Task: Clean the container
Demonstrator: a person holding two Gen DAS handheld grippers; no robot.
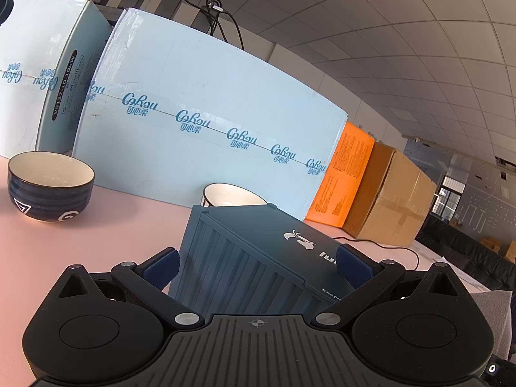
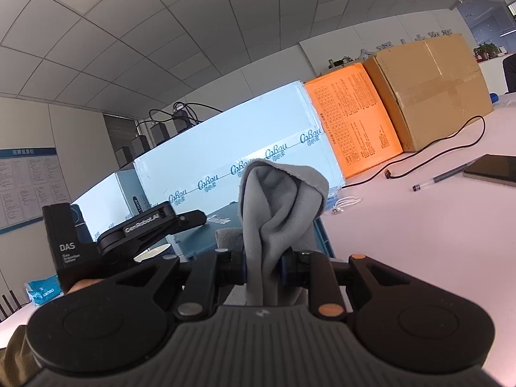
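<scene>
A dark blue ribbed plastic container [image 1: 258, 251] with a white logo on its lid sits tilted between the fingers of my left gripper [image 1: 258, 266], which is shut on its two sides. In the right wrist view the container [image 2: 206, 235] shows behind the cloth, with the left gripper's body [image 2: 151, 225] on it. My right gripper [image 2: 262, 266] is shut on a grey cloth [image 2: 277, 206], which stands up bunched above the fingers, right next to the container.
A dark blue bowl [image 1: 50, 187] and a white bowl [image 1: 232, 195] stand on the pink table [image 1: 106, 225]. Light blue cartons [image 1: 209, 122], an orange box [image 1: 345, 174] and a brown carton [image 1: 390, 196] line the back. A pen [image 2: 445, 177], phone [image 2: 493, 169] and black cable [image 2: 451, 138] lie right.
</scene>
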